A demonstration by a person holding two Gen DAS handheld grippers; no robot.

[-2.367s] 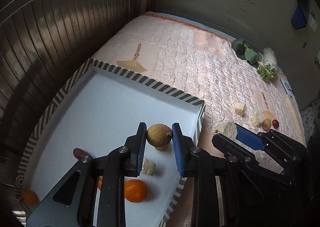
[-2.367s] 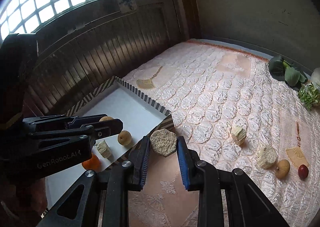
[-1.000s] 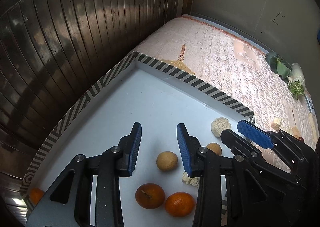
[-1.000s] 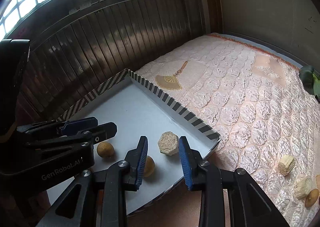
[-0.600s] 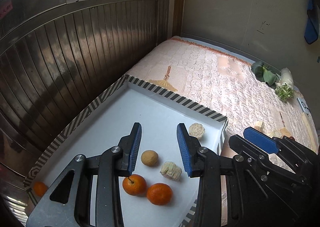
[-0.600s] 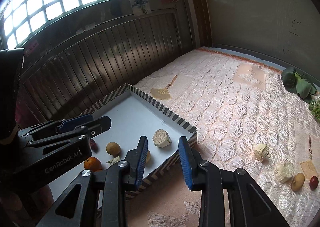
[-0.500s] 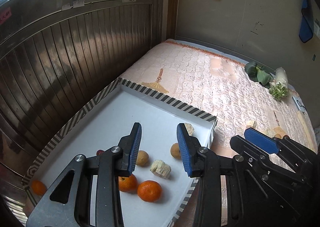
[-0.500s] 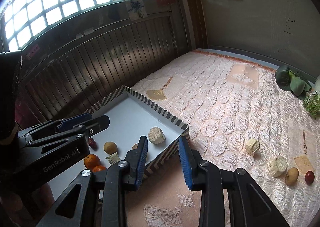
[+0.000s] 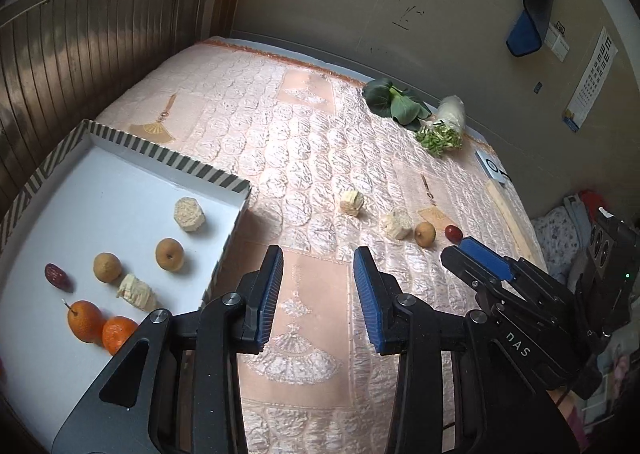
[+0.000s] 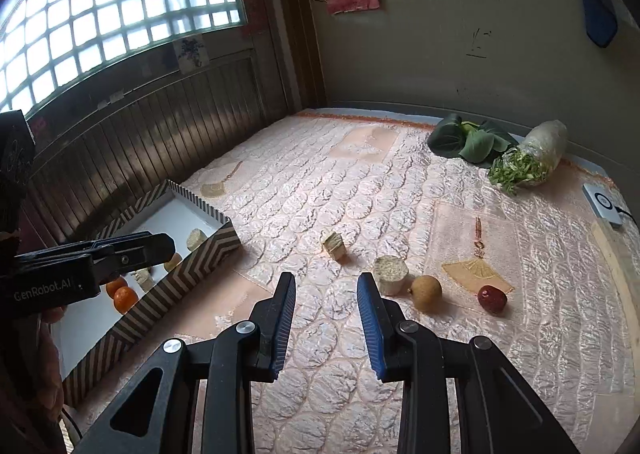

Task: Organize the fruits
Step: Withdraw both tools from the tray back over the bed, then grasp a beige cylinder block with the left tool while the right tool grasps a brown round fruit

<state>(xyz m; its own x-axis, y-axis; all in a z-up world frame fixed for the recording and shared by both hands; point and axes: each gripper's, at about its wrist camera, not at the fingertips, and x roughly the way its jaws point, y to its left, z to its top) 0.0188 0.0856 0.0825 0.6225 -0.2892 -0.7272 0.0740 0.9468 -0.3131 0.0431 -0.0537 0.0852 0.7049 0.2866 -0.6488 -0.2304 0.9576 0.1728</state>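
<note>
- L gripper (image 9: 318, 294) is hanging over the quilt (image 9: 280, 157) just right of the tray (image 9: 168, 159), jaws parted w/ nothing btwn them.
- R gripper (image 10: 326, 318) is also hovering over quilt, jaws apart & empty; it's showing in the left view too, at right, beside the L one.
- Tray is sitting at quilt's left edge by the wood wall (image 9: 60, 37), white floor, striped rim.
- In tray: pale chunk (image 9: 189, 215) near the right wall, two brown fruits (image 9: 170, 249) below it, a cut piece (image 9: 137, 292) next to them, a red date (image 9: 57, 276) at left, two oranges (image 9: 100, 326) touching each other nearest the camera.
- Lying out on quilt, right of tray: small cut piece (image 10: 335, 246), round chunk (image 10: 390, 274), brown fruit (image 10: 427, 292) just beside that chunk, red fruit (image 10: 492, 298) a bit further right.
- Greens (image 10: 468, 141) & a wrapped veg bundle (image 10: 532, 159) are lying at the far edge near the wall, well apart from the fruit.
- White pad (image 10: 604, 205) w/ cable is sitting at quilt's right edge.
</note>
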